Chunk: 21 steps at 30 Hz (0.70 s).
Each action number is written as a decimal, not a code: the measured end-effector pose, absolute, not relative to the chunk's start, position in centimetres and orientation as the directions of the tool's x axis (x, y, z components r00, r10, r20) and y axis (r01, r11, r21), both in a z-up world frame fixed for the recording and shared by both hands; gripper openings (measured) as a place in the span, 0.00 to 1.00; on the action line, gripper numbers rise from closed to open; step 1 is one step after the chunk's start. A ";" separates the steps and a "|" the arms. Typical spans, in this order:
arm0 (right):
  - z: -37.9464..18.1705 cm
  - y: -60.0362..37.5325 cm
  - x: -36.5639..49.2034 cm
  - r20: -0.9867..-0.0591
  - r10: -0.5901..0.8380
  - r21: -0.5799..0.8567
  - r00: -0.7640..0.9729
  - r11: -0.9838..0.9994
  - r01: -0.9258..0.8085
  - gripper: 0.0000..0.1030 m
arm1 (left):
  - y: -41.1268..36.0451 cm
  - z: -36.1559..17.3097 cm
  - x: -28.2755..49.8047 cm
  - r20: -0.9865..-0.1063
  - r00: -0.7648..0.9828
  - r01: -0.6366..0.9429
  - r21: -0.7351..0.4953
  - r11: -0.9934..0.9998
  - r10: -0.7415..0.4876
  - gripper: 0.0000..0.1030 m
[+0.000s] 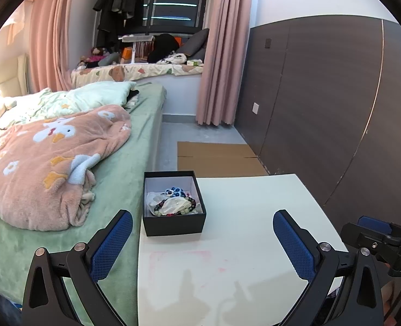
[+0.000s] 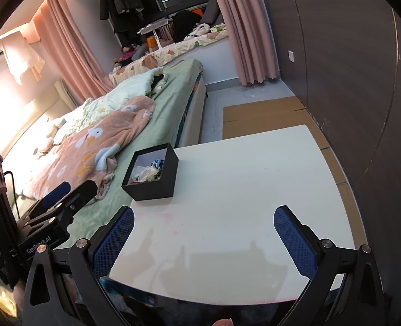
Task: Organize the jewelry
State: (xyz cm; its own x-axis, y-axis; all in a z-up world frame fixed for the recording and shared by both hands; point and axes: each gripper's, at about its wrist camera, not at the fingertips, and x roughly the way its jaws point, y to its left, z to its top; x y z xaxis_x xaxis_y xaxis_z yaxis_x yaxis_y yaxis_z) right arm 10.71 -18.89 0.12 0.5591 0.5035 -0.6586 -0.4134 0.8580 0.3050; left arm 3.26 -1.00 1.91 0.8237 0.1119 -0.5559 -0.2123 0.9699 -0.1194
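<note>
nearest the lens in the left wrist view, the left gripper point(image 1: 202, 240) has its two blue-padded fingers point(image 1: 110, 247) spread wide with nothing between them, hovering over the near part of the white worktop point(image 1: 254, 217). left of the worktop is a bed point(image 1: 124, 179) with a green sheet, and on it a bunched pink blanket point(image 1: 51, 163) printed with white ducks, with a pale green pillow point(image 1: 100, 95) farther back. just past the left finger, at the worktop's left far corner, sits an open black box point(image 1: 173, 225) with a white lining. the jewelry point(image 1: 173, 203) lies inside it: a bracelet of dark and coloured beads curled over something pale and crumpled, and a blue and white beaded piece behind it. the box's left side reaches out a little past the worktop's left edge. beyond the worktop a flat sheet of cardboard point(image 1: 216, 157) lies on the floor, beside a dark wood-grain wall panel point(image 1: 322, 95). pink curtains point(image 1: 222, 54) frame a window nook at the back. at the right edge part of the right gripper point(image 1: 377, 231) shows.

in the right wrist view, the left gripper point(image 2: 64, 190) shows at the left edge above the bed. the right gripper point(image 2: 203, 237) likewise has its fingers point(image 2: 295, 241) far apart and holds nothing, over the near edge of the worktop point(image 2: 254, 176). the black box point(image 2: 151, 174) stands well ahead and to the left, apart from both fingers; the rest of the worktop is bare apart from faint pink stains.
</note>
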 end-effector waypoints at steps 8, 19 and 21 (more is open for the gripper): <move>0.1 -18.7 10.6 -0.661 0.500 0.301 0.559 0.859 -0.414 1.00 | -0.9 2.2 3.3 -0.561 0.821 -0.212 -0.122 0.970 0.109 1.00; 0.1 -18.1 10.4 -0.667 0.497 0.292 0.555 0.860 -0.418 1.00 | -0.1 1.9 2.8 -0.560 0.821 -0.218 -0.131 0.967 0.109 1.00; 0.0 -17.8 10.3 -0.669 0.496 0.289 0.554 0.860 -0.421 1.00 | 0.0 1.9 2.8 -0.559 0.823 -0.217 -0.138 0.966 0.105 1.00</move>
